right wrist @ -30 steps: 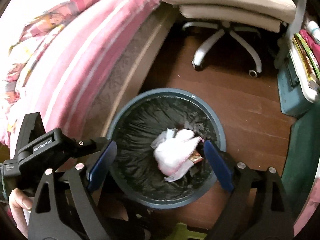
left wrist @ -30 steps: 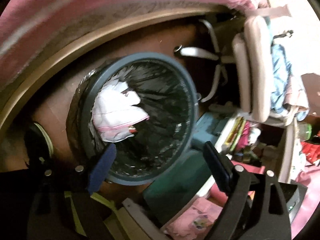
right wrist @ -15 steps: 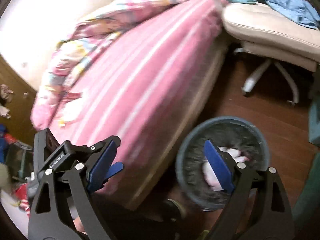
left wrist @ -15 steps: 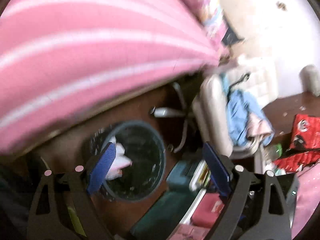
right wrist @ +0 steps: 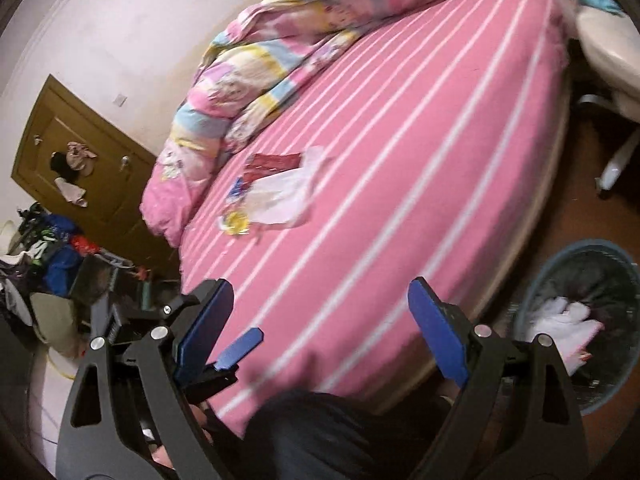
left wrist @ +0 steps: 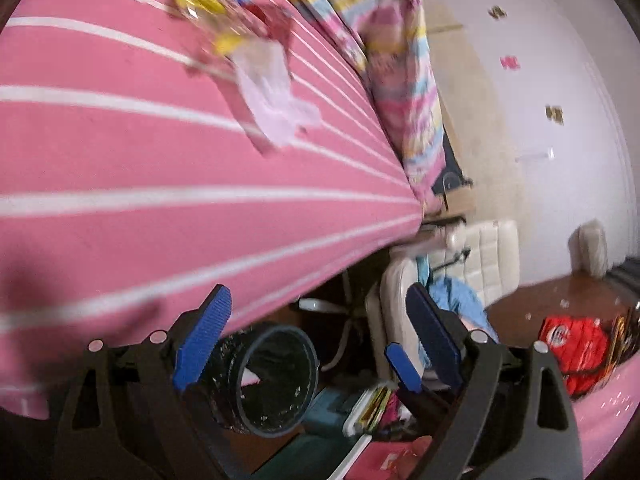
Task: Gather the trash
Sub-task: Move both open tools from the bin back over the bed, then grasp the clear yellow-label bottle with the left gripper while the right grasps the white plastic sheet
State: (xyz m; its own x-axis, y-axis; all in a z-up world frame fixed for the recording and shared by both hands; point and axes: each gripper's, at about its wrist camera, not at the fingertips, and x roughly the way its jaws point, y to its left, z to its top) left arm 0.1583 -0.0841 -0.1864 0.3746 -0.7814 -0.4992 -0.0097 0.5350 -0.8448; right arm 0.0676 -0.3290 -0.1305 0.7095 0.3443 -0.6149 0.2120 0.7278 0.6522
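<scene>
Several thin, light wrappers and a soft white plastic bag [right wrist: 286, 196] lay on the pink striped bed [right wrist: 400, 184]; you held both hand-held grippers [left wrist: 316, 332] [right wrist: 320, 312] spread, empty. Pinch a loose edge.

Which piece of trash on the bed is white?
The crumpled white plastic bag. The wrappers touching it are dark red and yellow.
</scene>
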